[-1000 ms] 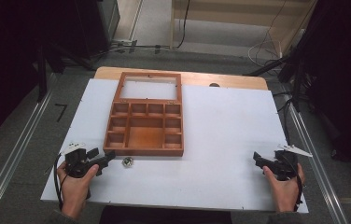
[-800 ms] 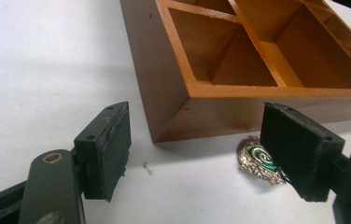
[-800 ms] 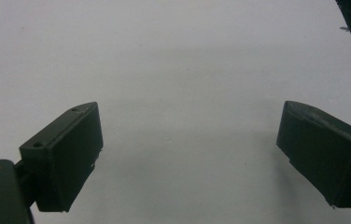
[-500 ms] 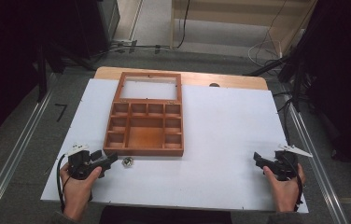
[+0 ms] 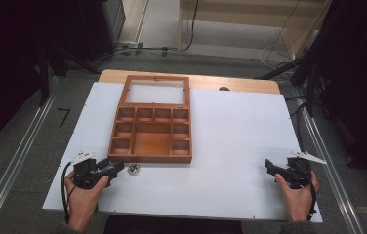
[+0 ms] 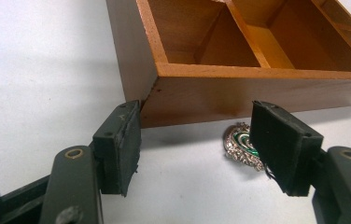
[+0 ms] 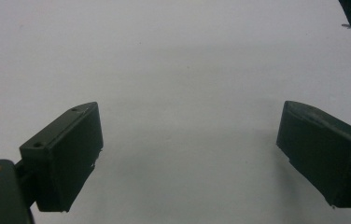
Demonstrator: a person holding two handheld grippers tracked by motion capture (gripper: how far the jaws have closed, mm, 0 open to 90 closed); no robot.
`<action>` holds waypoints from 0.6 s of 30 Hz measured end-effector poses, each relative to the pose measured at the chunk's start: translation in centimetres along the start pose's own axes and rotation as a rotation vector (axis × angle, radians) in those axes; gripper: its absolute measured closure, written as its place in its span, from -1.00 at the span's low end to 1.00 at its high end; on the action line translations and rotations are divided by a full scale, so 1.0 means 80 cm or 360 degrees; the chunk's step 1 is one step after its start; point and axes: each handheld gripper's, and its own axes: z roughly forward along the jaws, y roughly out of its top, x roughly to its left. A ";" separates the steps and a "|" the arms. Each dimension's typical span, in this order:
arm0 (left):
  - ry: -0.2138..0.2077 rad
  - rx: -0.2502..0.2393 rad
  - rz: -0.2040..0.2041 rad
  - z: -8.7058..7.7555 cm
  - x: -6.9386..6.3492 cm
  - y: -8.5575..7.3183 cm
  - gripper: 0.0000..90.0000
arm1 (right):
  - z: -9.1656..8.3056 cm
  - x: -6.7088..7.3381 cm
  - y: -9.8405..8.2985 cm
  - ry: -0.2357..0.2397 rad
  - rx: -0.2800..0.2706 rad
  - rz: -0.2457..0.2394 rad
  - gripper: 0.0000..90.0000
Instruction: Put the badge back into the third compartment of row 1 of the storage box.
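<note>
A brown wooden box [image 5: 153,131] with several compartments and an open glass lid lies on the white table [image 5: 230,126]. A small silver brooch with a green centre [image 5: 133,168] rests on the table just in front of the box's front wall. My left gripper [image 5: 118,165] is open at the near left, its tips close to the brooch. In the left gripper view the brooch [image 6: 241,145] lies partly behind the right-hand jaw, near the box's corner [image 6: 201,88]. My right gripper [image 5: 269,165] is open at the near right over bare table [image 7: 183,70].
The table's near edge runs just below both hands. A wooden strip [image 5: 201,80] borders the far edge. Metal rails [image 5: 15,165] run along the floor on both sides, with cables and dark stands beyond.
My left gripper has shifted right and slightly nearer, closing in on the brooch. The right gripper has stayed in place.
</note>
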 end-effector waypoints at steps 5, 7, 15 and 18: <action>0.0025 -0.0004 0.0005 -0.003 -0.005 -0.002 -0.22 | 0.000 0.000 0.000 0.0000 -0.0002 0.0000 -0.88; 0.0048 0.0002 0.0015 -0.003 -0.007 -0.003 -0.20 | 0.000 0.000 0.000 0.0003 0.0001 0.0005 -0.88; 0.0054 0.0013 0.0029 -0.004 -0.014 -0.007 -0.16 | 0.000 0.000 0.000 0.0007 0.0002 0.0008 -0.88; 0.0036 0.0009 0.0028 -0.004 -0.014 -0.007 -0.12 | 0.000 0.000 0.000 0.0008 0.0005 0.0006 -0.88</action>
